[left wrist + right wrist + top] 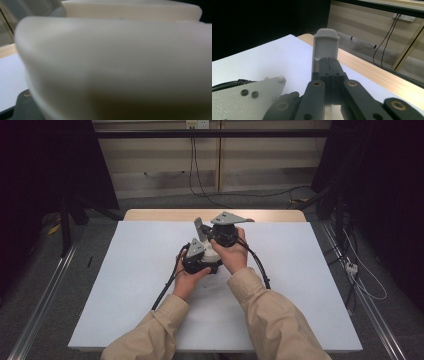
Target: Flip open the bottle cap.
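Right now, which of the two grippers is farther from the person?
The right gripper, beside the upright grey piece toward the table's far edge; the left gripper sits nearer.

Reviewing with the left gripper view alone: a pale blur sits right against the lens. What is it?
Observer: A whitish piece at the middle of the table, between the person's two hands in the high view.
Operator: Where is the other gripper?
Observer: The right gripper is just beyond the left gripper, with its jaws closed together.
Operator: Closed on anything?
Observer: A grey flap with a rounded top stands upright right behind its jaws. I cannot tell whether they pinch it.
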Demonstrator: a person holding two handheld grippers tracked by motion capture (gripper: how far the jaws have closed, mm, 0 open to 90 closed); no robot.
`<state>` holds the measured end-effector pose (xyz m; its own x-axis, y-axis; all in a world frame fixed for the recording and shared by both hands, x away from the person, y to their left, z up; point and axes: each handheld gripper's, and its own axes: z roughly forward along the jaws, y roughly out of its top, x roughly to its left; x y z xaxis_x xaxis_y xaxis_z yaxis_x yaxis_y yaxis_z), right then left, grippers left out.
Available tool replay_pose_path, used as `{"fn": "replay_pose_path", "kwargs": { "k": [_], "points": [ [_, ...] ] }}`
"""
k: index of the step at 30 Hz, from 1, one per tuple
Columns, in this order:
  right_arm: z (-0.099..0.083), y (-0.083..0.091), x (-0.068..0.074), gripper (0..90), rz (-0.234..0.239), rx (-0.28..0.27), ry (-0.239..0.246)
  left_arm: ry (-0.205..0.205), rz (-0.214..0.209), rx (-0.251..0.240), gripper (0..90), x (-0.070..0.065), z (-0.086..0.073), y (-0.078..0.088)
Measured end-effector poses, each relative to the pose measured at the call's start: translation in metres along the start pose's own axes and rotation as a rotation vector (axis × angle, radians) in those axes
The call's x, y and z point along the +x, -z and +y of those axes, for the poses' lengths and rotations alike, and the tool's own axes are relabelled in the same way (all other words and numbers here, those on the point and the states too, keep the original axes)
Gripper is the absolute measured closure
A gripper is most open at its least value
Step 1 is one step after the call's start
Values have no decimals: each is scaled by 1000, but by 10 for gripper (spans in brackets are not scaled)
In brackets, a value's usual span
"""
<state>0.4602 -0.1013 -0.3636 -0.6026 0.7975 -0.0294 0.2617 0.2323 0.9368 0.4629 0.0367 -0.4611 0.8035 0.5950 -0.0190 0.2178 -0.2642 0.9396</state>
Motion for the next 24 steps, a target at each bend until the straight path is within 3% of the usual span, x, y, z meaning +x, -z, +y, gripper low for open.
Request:
{"fn": "replay_pose_path", "kwargs": {
  "k": [10, 24],
  "points": [
    [-1, -2, 0, 900, 0, 0, -2, 15, 2, -4, 183, -1, 0, 0],
    [-3, -5, 0, 900, 0, 6, 4, 0, 5, -4, 184, -1, 0, 0]
  ]
}}
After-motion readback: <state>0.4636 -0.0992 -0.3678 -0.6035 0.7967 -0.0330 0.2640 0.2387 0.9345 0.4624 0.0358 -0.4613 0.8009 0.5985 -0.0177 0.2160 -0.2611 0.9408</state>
